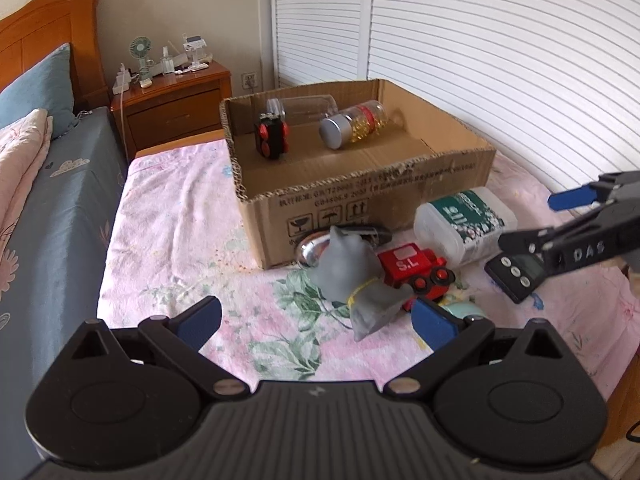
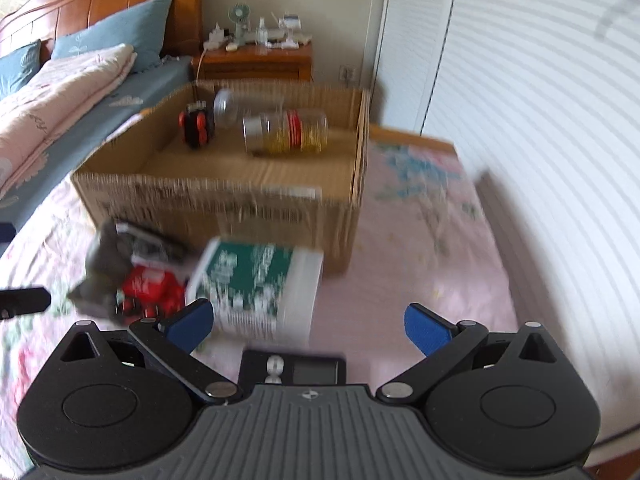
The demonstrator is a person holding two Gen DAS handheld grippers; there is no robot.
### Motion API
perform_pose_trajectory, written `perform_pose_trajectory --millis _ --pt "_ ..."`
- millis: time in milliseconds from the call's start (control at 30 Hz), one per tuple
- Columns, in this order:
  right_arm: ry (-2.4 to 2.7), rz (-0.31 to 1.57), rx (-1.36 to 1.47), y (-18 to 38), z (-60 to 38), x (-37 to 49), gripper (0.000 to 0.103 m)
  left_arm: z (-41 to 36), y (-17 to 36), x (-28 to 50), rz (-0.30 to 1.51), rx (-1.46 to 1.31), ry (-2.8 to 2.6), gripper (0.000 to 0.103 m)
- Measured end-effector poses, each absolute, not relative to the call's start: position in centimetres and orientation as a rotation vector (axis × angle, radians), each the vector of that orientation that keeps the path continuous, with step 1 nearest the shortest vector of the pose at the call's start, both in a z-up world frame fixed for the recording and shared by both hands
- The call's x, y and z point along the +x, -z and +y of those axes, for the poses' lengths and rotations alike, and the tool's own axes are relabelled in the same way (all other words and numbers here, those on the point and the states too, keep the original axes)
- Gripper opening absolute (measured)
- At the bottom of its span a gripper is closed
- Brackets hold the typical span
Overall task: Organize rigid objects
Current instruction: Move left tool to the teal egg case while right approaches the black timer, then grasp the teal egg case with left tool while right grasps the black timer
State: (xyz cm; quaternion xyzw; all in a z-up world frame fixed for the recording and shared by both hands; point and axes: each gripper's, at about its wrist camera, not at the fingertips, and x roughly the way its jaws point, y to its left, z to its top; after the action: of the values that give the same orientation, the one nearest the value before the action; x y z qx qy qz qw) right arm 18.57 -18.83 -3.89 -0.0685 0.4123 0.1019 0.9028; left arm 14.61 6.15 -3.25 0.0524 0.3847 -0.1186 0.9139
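Note:
A cardboard box (image 1: pixel 360 196) sits on the pink floral bed and holds a pill jar (image 1: pixel 352 126), a clear bottle (image 1: pixel 304 106) and a black-and-red toy (image 1: pixel 271 136). In front of it lie a grey figurine (image 1: pixel 356 276), a red toy train (image 1: pixel 416 270), a shiny metal object (image 1: pixel 312 248), a white tub with a green label (image 1: pixel 464 222) and a small black device (image 1: pixel 514 274). My left gripper (image 1: pixel 316 322) is open just short of the figurine. My right gripper (image 2: pixel 308 326) is open above the black device (image 2: pixel 296 370), with the tub (image 2: pixel 256 288) ahead.
A wooden nightstand (image 1: pixel 176 100) with a small fan and bottles stands behind the box. White louvered doors (image 1: pixel 500 60) run along the right. A second bed with blue sheet and pillows (image 1: pixel 40 200) lies on the left. Bare bedspread (image 2: pixel 420 240) lies right of the box.

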Motion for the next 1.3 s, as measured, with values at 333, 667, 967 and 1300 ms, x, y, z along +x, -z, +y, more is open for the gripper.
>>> perform_pose_trajectory --millis 333,667,967,1300 --pt "-0.153 0.894 -0.166 7.6 -19.6 17.5 0.103 3.9 4.1 13.7 0.857 0.115 0.347 0.101" --pt "-0.204 0.851 -0.118 8.1 -21.7 17.2 0.103 0.8 6.3 13.8 0.998 0.077 0.371 0.100" --pt "-0.295 0.810 -0.151 8.2 -23.6 16.6 0.103 -2.9 6.8 13.8 1.017 0.095 0.340 0.091" --pt "-0.326 0.781 -0.157 8.4 -24.8 16.0 0.103 -6.0 6.9 15.0 0.993 0.157 0.321 0.062"
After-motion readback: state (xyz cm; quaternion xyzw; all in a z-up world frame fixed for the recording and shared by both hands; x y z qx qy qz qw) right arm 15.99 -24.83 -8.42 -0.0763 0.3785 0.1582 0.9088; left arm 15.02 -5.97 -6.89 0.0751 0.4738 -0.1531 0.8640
